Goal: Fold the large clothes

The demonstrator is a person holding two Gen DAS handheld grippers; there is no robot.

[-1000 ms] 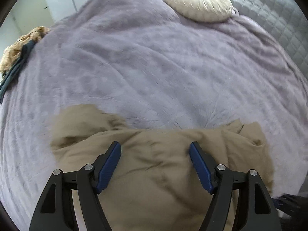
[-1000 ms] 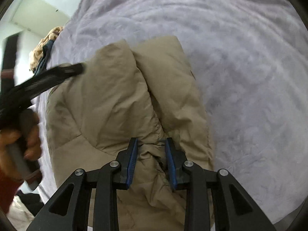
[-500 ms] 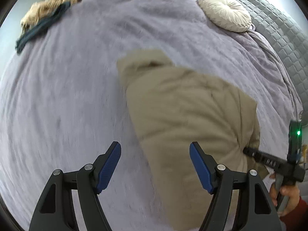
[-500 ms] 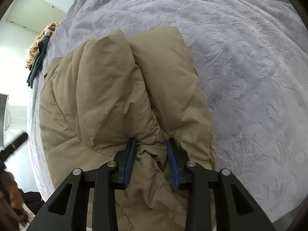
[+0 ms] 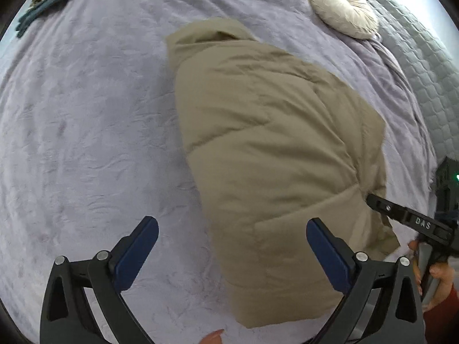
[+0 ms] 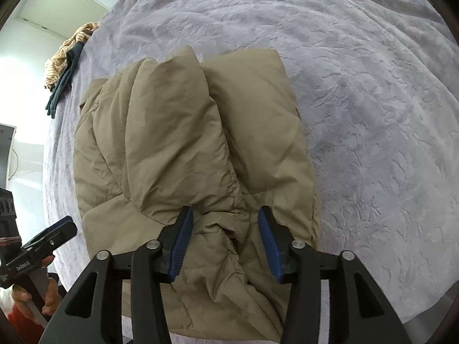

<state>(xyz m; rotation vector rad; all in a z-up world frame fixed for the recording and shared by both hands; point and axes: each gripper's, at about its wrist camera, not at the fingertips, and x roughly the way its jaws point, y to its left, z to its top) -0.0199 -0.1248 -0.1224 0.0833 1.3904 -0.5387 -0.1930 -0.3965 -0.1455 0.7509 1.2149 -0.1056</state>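
Observation:
A tan puffer jacket (image 5: 272, 149) lies folded into a long bundle on the lilac bed cover (image 5: 86, 114). My left gripper (image 5: 232, 246) hovers over the bundle's near left edge. Its jaws are opening wide and its pads touch nothing. In the right wrist view the jacket (image 6: 172, 132) shows two folded lobes side by side. My right gripper (image 6: 225, 235) sits at its near end, its jaws opening, with bunched fabric lying loose between the pads. One of the right gripper's fingers (image 5: 381, 206) shows at the jacket's right edge in the left wrist view.
A round cream cushion (image 5: 341, 8) and a grey quilted headboard (image 5: 424, 66) lie at the far right. A pile of striped and dark clothes (image 6: 68, 54) sits on the bed's far left edge. A hand (image 6: 48, 295) holds the left gripper's handle.
My left gripper swung left off the jacket to its left edge, and its jaws spread wider. The right gripper's jaws parted from the fabric they pinched.

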